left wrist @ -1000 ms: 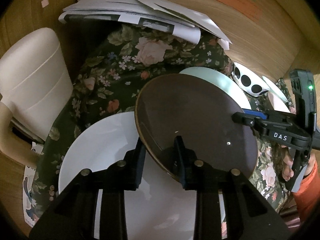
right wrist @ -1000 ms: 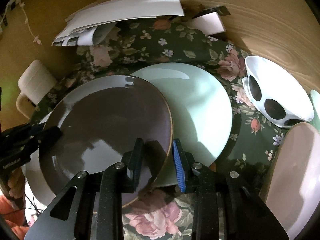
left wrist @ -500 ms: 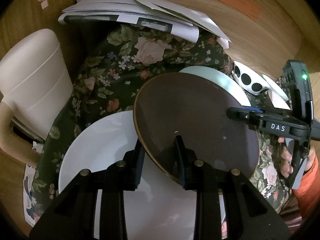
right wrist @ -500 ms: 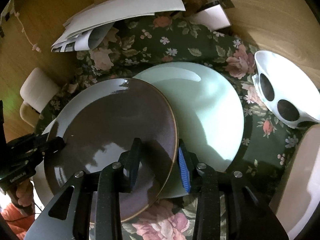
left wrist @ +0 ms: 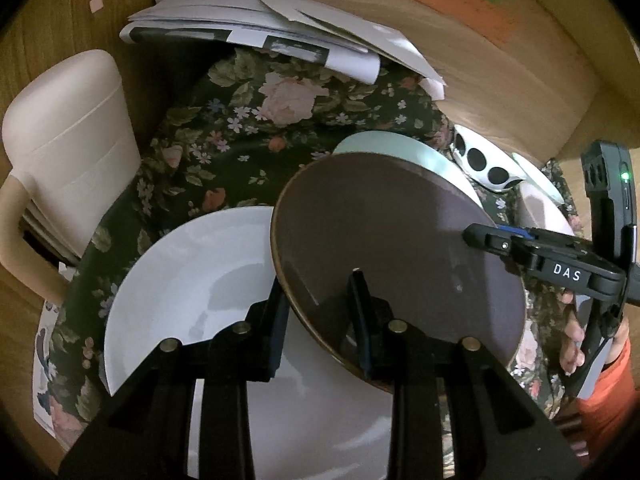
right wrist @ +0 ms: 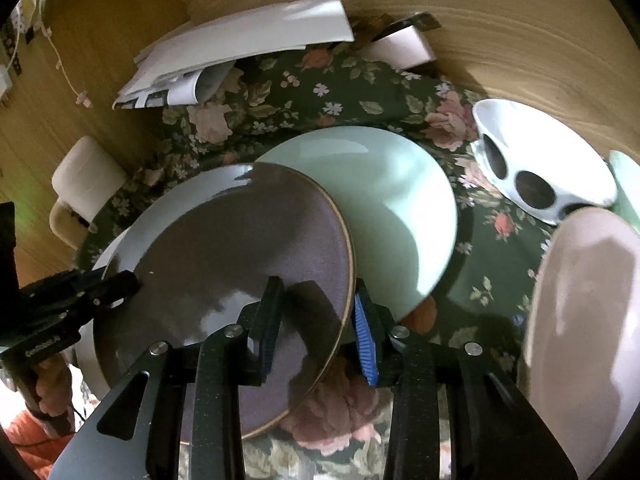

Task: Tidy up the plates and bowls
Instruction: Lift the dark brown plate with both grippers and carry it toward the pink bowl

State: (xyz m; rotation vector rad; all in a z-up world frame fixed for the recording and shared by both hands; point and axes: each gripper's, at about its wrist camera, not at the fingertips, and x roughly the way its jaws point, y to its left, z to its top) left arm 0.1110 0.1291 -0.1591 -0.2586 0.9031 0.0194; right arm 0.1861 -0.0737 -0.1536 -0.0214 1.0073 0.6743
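A wooden tabletop [left wrist: 520, 92] carries a dark floral cloth [left wrist: 248, 128], with loose papers [left wrist: 264, 32] at its far edge. In the left wrist view, a cream chair [left wrist: 68, 152] stands far left of the left tool [left wrist: 318, 320]. Just ahead of and under that tool lies a white plate [left wrist: 192, 280]. The brown plate [left wrist: 392, 240] is tilted above it, its near rim between the left tool's fingers, one finger under the plate and one on top; the tool is clamped on that rim. Beyond the brown plate peeks a pale green plate [left wrist: 400, 144], and further right a white bowl with black spots [left wrist: 480, 160].

In the right wrist view, the left tool [right wrist: 120, 284] comes in from the left edge, touching the brown plate [right wrist: 240, 264]. The right tool [right wrist: 316, 320] straddles the plate's near right rim, but its blue-padded finger stands just off the rim, so it is not clamped. The pale green plate [right wrist: 392, 200] lies ahead, partly under the brown one. To the right sit the spotted bowl [right wrist: 536, 160] and a pinkish plate [right wrist: 584, 312].
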